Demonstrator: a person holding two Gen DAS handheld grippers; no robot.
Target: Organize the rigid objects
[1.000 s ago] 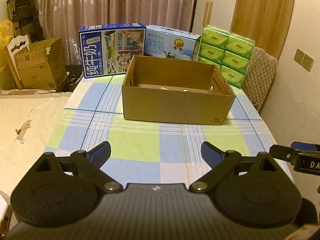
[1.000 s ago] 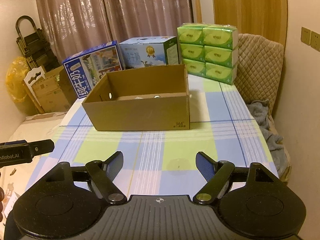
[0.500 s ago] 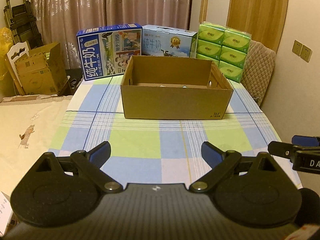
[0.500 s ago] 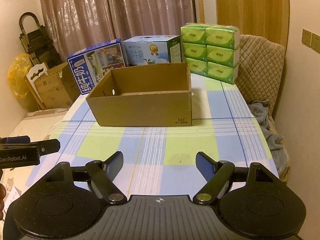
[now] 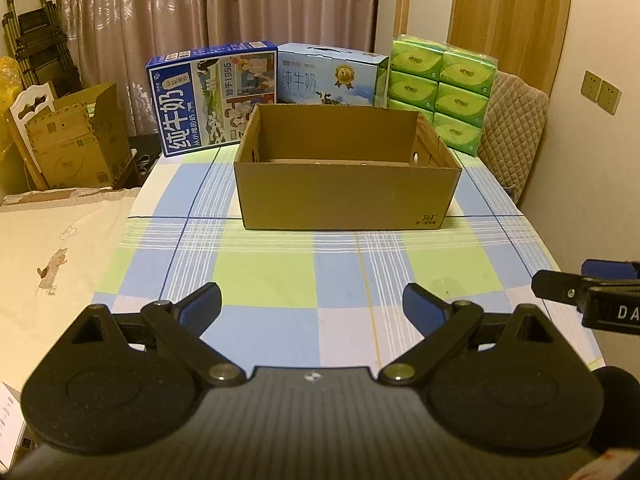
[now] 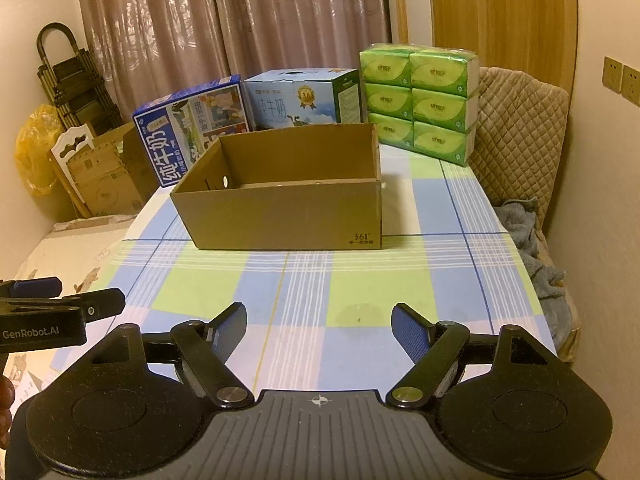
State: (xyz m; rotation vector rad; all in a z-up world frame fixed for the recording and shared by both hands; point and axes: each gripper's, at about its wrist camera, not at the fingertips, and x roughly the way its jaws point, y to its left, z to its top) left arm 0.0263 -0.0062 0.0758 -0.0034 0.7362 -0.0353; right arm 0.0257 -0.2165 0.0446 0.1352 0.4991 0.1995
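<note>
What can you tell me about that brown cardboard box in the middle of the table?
The cardboard box is plain brown, open-topped with no lid on it, and stands upright on the checked tablecloth. Small round holes pierce its end walls, and a small printed mark sits at its front lower corner. Its floor is mostly hidden. Nothing grips it.

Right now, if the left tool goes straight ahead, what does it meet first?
Likely the cardboard box, its near wall. The left tool is open and empty, with only bare checked tablecloth between them. Height is uncertain; it might skim over the rim.

Home dining room: curtains (image 5: 216,40), checked tablecloth (image 5: 280,272).
</note>
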